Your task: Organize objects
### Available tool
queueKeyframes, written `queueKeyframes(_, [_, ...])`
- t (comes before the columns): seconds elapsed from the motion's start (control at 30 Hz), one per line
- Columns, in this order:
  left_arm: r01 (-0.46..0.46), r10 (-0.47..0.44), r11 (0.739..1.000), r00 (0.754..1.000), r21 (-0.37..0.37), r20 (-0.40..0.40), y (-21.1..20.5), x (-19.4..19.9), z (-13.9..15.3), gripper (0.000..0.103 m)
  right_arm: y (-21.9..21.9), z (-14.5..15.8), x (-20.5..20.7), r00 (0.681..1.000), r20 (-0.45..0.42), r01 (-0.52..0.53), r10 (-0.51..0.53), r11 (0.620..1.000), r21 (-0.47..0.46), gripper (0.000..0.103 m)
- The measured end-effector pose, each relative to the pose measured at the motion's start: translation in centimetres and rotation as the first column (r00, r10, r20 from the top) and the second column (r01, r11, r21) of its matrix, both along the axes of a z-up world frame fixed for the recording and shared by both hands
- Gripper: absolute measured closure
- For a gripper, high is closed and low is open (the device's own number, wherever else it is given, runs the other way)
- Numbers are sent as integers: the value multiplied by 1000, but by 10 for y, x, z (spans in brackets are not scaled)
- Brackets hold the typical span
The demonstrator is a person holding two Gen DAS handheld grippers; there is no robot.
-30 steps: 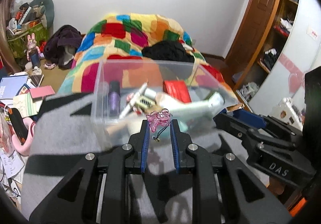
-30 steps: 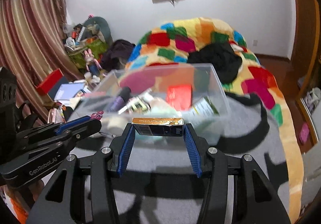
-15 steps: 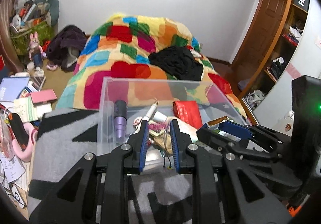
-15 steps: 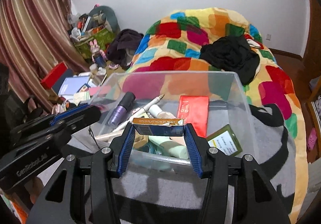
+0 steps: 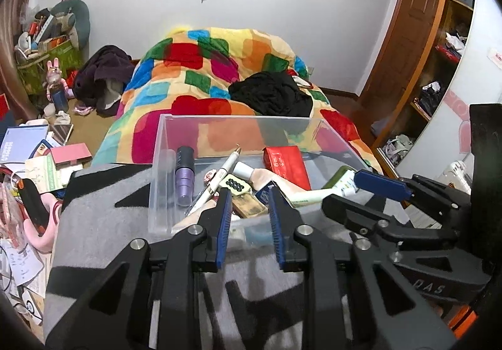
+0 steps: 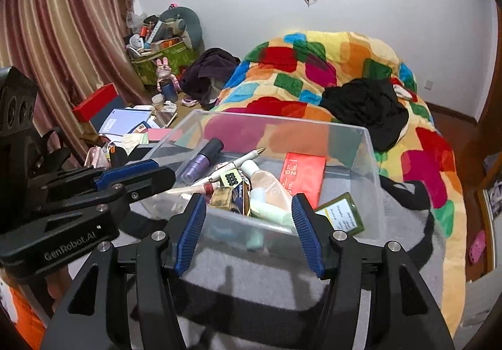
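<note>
A clear plastic bin [image 5: 163, 161] [image 6: 373, 161] sits on a grey and black blanket. It holds a purple bottle [image 5: 184, 177] [image 6: 202, 161], a white pen [image 5: 219, 174] [image 6: 238, 161], a red packet [image 5: 285, 164] [image 6: 302, 177], a pale tube [image 6: 269, 190], a green card [image 6: 342, 215], a gold and blue blade box [image 5: 251, 207] [image 6: 233, 196] and a pink charm [image 5: 209, 175]. My left gripper [image 5: 249, 193] is open and empty just above the bin's near wall. My right gripper [image 6: 249, 202] is open and empty over the near wall too.
A bed with a colourful patchwork quilt [image 5: 219, 73] and black clothes [image 5: 273, 95] lies behind the bin. Books, boxes and clutter [image 5: 31, 155] cover the floor at left. Wooden shelves [image 5: 439, 51] stand at right. A curtain [image 6: 62, 36] hangs at left.
My left gripper let go of the pink charm and my right gripper let go of the blade box; both items now lie in the bin. Both grippers moved up over the bin.
</note>
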State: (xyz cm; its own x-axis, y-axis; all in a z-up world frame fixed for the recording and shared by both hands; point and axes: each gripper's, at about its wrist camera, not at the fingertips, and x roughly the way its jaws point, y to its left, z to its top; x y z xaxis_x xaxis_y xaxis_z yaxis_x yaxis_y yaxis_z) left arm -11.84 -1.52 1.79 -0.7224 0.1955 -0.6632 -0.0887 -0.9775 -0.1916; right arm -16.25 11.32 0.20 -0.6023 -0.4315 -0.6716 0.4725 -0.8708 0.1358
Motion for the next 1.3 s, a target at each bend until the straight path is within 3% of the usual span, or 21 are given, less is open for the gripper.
queueKeyframes(0.03, [-2,2,1000,1000,1,-5,0,3,1,67,2,2,4,1000,-13,-7,7,1000,3,48])
queueKeyframes(0.17, [-23,22,1000,998,-18,-53,1,21,5,40,13,9,23,996,-92,-6,8,1000,20,25])
queueKeyframes(0.4, [-58,54,997,994,-47,-96,4,44,5,13,26,13,49,984,-180,-5,5,1000,-4,9])
queueKeyframes(0.5, [-62,57,996,995,-58,-85,6,49,0,11,28,8,56,980,-200,4,-5,1000,-5,3])
queueKeyframes(0.77, [-69,65,996,996,-57,-60,9,60,-17,9,41,-6,55,987,-155,33,-42,997,-64,2])
queueKeyframes(1.03, [-66,62,995,997,-76,-55,14,62,-23,9,47,-19,45,994,-89,66,-71,996,-57,2])
queueKeyframes(1.3, [-59,54,995,996,-76,-65,15,64,-21,9,49,-20,44,994,-85,65,-69,996,-59,2])
